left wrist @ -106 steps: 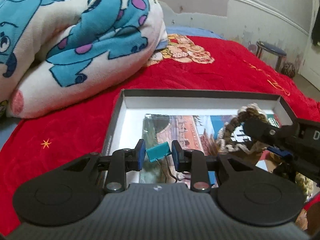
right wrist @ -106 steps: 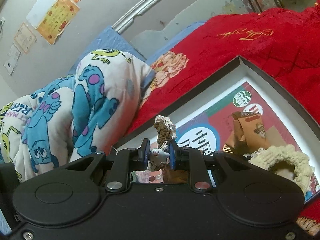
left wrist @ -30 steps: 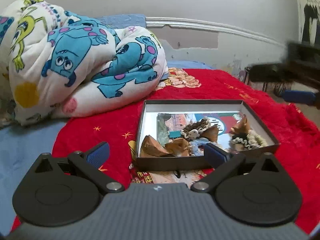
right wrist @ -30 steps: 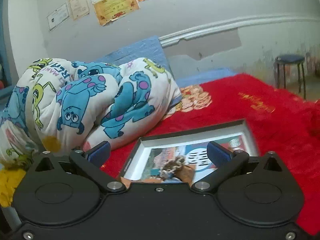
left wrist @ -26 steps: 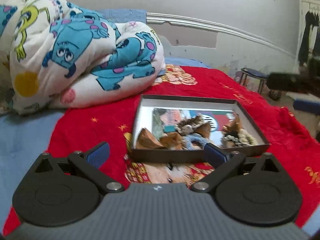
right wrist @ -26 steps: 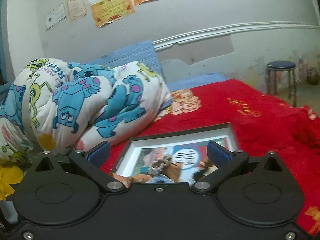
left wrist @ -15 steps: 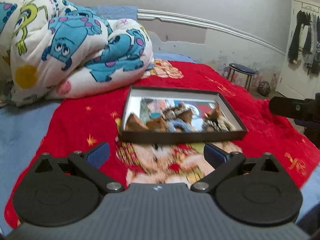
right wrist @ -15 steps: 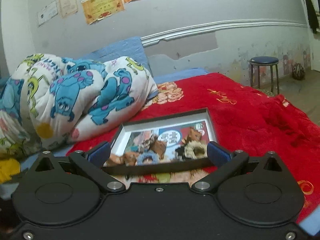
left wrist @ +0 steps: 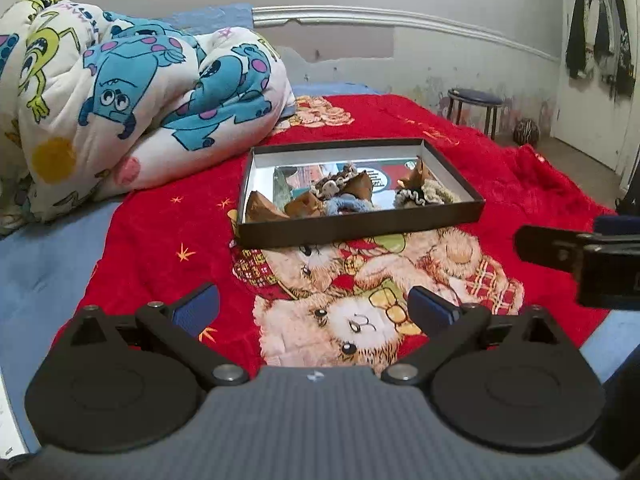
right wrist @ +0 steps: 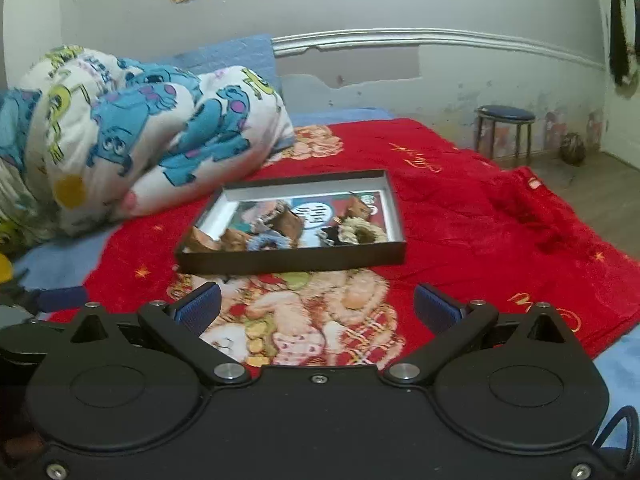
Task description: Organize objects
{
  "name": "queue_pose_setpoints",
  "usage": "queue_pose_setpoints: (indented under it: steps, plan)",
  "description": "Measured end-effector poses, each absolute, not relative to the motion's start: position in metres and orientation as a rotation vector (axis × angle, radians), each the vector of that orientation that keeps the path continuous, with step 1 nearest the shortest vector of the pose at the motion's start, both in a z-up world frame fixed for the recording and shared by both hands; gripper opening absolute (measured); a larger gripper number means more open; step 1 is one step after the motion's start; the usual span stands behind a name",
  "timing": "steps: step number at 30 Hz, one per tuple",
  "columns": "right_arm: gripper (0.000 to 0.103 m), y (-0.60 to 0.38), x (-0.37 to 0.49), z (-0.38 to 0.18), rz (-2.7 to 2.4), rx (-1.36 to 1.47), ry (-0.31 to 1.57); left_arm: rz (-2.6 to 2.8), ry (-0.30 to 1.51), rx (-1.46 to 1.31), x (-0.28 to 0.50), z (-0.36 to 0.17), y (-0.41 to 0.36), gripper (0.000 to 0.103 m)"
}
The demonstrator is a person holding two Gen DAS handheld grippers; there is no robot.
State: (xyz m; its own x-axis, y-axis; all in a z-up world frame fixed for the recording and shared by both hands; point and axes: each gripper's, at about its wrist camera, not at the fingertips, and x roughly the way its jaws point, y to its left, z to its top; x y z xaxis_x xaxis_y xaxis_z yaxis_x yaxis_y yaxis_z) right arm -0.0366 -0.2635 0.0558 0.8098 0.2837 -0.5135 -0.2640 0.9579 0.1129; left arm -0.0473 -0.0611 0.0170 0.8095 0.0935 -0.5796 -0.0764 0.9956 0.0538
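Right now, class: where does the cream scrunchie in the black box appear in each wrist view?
Left wrist: cream scrunchie right of centre, in the black box's near right corner.
Right wrist: cream scrunchie mid-frame, same corner.
Shared landmark: the blue-topped stool by the wall.

Black grippers (left wrist: 316,314), blue-padded jaws, silver screws
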Motion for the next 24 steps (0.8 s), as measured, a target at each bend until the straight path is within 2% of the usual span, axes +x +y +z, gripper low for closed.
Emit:
queue_pose_setpoints:
  steps: [12,24]
  plan:
    - [0.103,-0.241,-0.018,0.043,0.334,-0.014,0.604,0.195,0.793,-0.035,-0.028,0.001,-0.04,0.103]
    - [0.103,-0.246,-0.006,0.037,0.324,0.028,0.639,0.191,0.814,-0.06,-0.027,0.001,-0.035,0.103]
